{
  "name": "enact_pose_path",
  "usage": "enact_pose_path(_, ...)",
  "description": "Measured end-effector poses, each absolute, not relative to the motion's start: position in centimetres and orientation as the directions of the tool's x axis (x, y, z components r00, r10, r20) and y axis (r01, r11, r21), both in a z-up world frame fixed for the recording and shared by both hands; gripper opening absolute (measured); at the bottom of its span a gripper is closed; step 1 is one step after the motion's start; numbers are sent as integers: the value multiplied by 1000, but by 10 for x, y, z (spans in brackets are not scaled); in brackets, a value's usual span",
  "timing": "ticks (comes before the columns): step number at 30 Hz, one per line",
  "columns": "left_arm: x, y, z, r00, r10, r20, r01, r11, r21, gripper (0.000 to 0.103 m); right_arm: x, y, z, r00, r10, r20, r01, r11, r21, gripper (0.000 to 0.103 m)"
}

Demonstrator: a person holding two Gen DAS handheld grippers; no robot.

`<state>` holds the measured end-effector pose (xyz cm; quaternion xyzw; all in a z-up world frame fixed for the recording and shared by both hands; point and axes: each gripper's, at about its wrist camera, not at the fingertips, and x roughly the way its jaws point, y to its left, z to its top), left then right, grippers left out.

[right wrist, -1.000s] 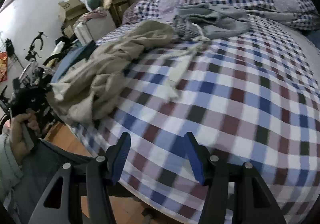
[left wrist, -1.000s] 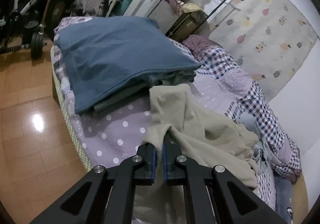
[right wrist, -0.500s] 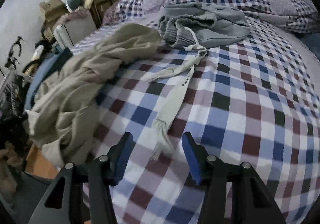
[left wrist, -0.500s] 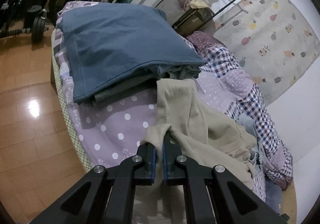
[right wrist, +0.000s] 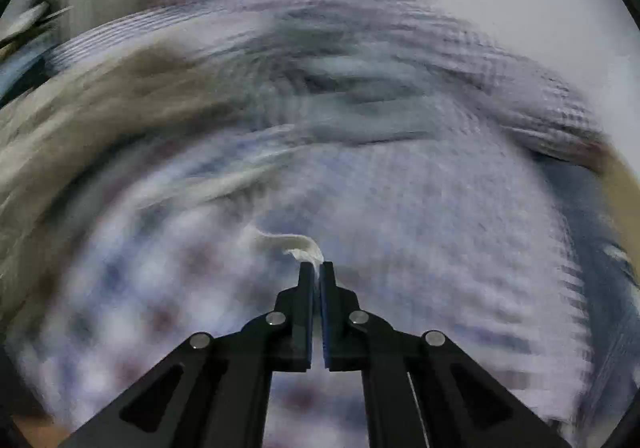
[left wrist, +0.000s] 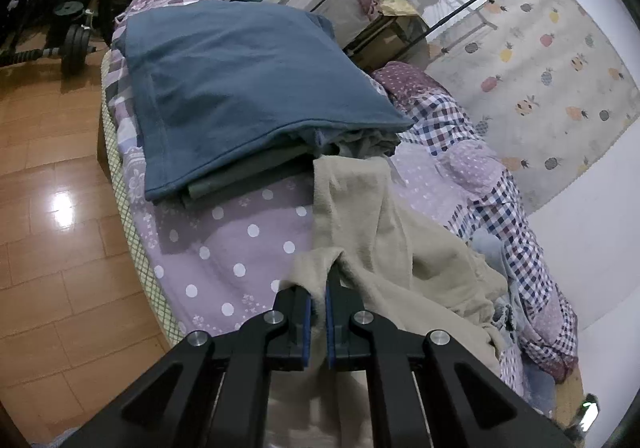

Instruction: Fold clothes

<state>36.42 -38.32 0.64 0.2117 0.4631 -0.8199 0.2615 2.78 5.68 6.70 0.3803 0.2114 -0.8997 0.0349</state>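
1. The right claw (right wrist: 316,268) was wide open over the checked bed cover a moment ago. Now its jaws are pinched on the frayed tip of a pale scarf (right wrist: 292,242).
2. The right view is all blur, so the hand is moving fast.
3. The left claw (left wrist: 318,294) stays pinched on the tan top (left wrist: 384,232), right at its tips.
4. Both claws now hold cloth, but not the same piece, so folding has not started.
5. Past the left claw sits a blue folded stack (left wrist: 240,96), touching the tan top's far end.
6. The bed (left wrist: 224,248) with dots lies left of the claw. More loose clothes crowd its right.
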Motion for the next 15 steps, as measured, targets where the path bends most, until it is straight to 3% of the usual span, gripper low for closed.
enact_pose_path(2, 363, -383, 6, -775, -231, -588, 623, -433, -651, 4, 5, 111, 97, -694, 204, -691, -16, -963, -268, 6)
enact_pose_path(4, 361, -381, 6, -776, -228, -588, 622, -432, -653, 4, 2, 141, 114, -687, 183, -703, -92, -982, -166, 21)
enact_pose_path(5, 360, -381, 6, -776, -227, -589, 622, -434, -652, 4, 8, 143, 118, -702, 142, -698, -66, -989, -136, 44)
enact_pose_path(6, 358, -380, 6, -775, -225, -590, 622, -435, -651, 4, 14, 141, 119, -714, 96, -693, -25, -993, -112, 59)
enact_pose_path(7, 357, -379, 6, -775, -225, -591, 622, -438, -649, 4, 23, 132, 115, -716, 35, -697, 39, -995, -90, 63)
enact_pose_path(11, 356, -379, 7, -771, -229, -594, 625, -450, -638, 4, 60, 71, 76, -569, -306, -763, 365, -926, 99, 66)
enact_pose_path(15, 358, -381, 6, -770, -229, -596, 627, -449, -637, 4, 95, 4, 44, -383, -505, -773, 579, -784, 225, 65)
